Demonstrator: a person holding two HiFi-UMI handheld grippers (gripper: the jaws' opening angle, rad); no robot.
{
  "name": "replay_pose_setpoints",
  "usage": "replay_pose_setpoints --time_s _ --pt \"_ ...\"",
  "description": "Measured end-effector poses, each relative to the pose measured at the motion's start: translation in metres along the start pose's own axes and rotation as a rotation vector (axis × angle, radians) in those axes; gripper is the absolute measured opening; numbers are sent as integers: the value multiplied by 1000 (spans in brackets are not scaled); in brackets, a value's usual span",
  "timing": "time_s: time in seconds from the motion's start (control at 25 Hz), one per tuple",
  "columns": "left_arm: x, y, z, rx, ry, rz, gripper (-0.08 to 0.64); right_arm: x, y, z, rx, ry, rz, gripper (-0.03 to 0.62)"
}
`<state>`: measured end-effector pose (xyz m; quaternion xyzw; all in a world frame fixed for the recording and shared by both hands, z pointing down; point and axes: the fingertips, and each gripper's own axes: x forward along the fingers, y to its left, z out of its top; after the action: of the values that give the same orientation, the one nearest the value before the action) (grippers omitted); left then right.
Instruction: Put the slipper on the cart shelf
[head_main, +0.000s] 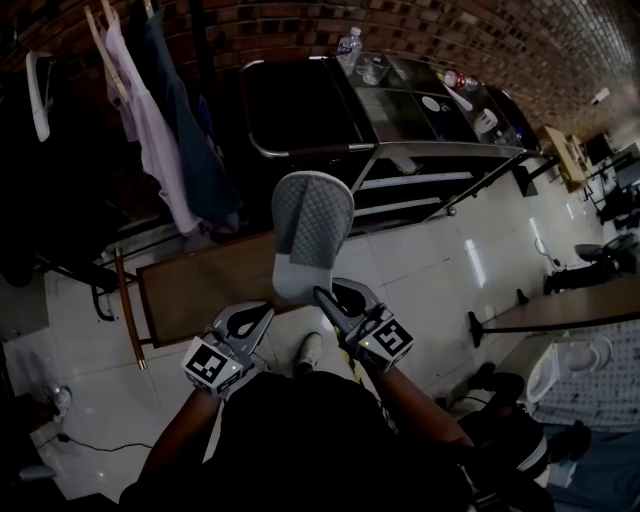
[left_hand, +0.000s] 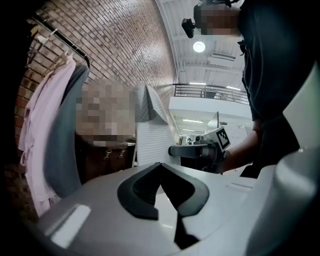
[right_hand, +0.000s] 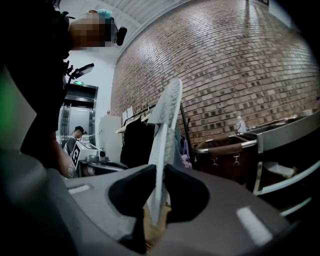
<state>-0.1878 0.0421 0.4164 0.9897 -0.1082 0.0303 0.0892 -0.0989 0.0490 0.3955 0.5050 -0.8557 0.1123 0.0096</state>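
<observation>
Slipper pinched in the right tongs, held in the air short of the cart

Left tongs (left_hand: 161, 176) pressed together on nothing; right tongs (right_hand: 159, 192) pinch the heel edge of the grey quilted, white-soled slipper (head_main: 310, 225), which stands upright above a brown flat panel (head_main: 195, 290). Glossy tiled floor (head_main: 440, 270) lies open to the right. Beyond is the steel cart (head_main: 445, 150) with open railed shelves, and pink and blue garments (head_main: 160, 130) hang at its left.

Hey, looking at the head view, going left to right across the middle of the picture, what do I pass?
pink shirt → blue garment → slipper → cart shelves
</observation>
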Motion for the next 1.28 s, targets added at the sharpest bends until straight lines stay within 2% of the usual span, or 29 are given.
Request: replay_pose_setpoints --time_s 0.24,0.56,0.76,1.12,1.28 --pt "19 -11 -20 -11 37 -108 3 -30 -17 -15 66 -35 -129 60" --pt "57 -44 -16 10 65 -137 3 -82 -54 -17 67 -64 -187 60" --pt "108 -74 -13 39 80 -104 3 -123 -97 -18 62 -78 -152 60" --pt "229 -132 -10 46 74 -5 3 -201 -201 -23 58 -63 -47 60" --pt "269 -155 -10 51 79 -1 3 -225 -230 -24 42 -43 -14 60"
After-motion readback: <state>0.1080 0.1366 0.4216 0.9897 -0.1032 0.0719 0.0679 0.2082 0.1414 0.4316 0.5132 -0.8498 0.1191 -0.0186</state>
